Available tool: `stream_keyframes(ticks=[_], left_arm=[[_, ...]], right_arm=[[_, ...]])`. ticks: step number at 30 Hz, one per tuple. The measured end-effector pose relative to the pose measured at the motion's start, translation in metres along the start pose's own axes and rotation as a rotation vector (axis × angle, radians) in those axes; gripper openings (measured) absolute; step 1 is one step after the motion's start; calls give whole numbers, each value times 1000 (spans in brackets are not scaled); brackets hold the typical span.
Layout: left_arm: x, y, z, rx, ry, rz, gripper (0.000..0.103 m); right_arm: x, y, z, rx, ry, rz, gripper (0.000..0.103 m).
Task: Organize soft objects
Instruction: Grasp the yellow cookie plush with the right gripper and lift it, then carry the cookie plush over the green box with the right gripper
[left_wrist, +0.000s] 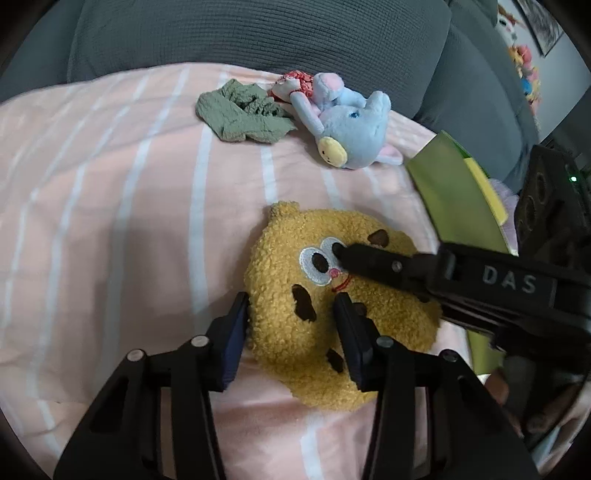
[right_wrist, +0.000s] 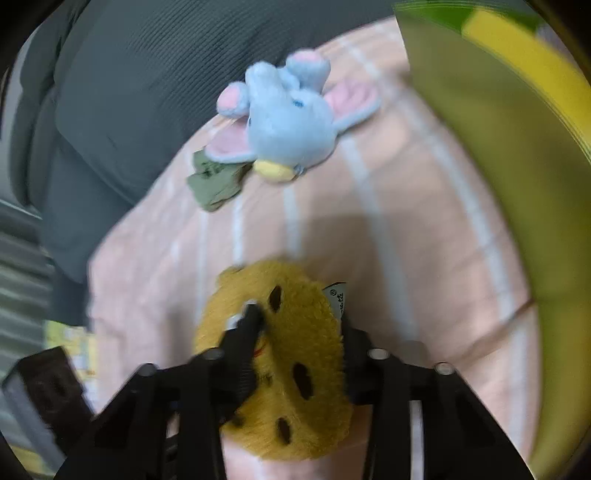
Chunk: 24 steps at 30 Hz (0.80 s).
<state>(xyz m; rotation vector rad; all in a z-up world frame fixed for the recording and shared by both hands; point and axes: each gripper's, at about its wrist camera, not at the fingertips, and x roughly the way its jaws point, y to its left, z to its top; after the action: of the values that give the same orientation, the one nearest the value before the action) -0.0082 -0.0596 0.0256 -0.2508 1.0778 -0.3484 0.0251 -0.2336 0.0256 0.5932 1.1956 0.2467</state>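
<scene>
Bedsheet (left_wrist: 110, 221) pink with white stripes, grey cushion (left_wrist: 258, 33) behind

a pink striped blanket (left_wrist: 110, 206) carries a yellow cookie plush (left_wrist: 295, 332) between the left tongs (left_wrist: 291, 321); well beyond them lie a blue elephant plush (left_wrist: 354, 125) and a crumpled green cloth (left_wrist: 243, 110).

Both wrist views look steeply down, close — sharing the cookie plush (left_wrist: 332, 306) (right_wrist: 291, 365) on striped bedding (left_wrist: 110, 221) (right_wrist: 406, 240).

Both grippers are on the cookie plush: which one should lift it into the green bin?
Right, probably. The right gripper straddles the cookie plush nearest the green bin; the left gripper only pinches its far edge.
</scene>
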Motion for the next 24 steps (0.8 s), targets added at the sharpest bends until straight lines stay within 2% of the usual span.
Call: stream_keyframes(ticks=[2, 5, 12, 18, 21, 24], left_arm=[[0, -5, 1, 14, -7, 32, 36], [-6, -8, 6, -5, -17, 13, 33], [-49, -43, 36, 36, -135, -60, 33], [-79, -111, 68, 175, -232, -117, 33], [-81, -142, 73, 230, -243, -164, 33], [-69, -171, 68, 302, -234, -186, 33]], right_arm=[[-2, -3, -1, 10, 5, 17, 29], [-15, 2, -3, -8, -21, 39, 27], [-81, 21, 1, -67, -210, 79, 27], [-157, 21, 15, -58, -418, 55, 27], [-184, 8, 12, -25, -509, 37, 27], [-197, -19, 5, 36, -555, 40, 27]])
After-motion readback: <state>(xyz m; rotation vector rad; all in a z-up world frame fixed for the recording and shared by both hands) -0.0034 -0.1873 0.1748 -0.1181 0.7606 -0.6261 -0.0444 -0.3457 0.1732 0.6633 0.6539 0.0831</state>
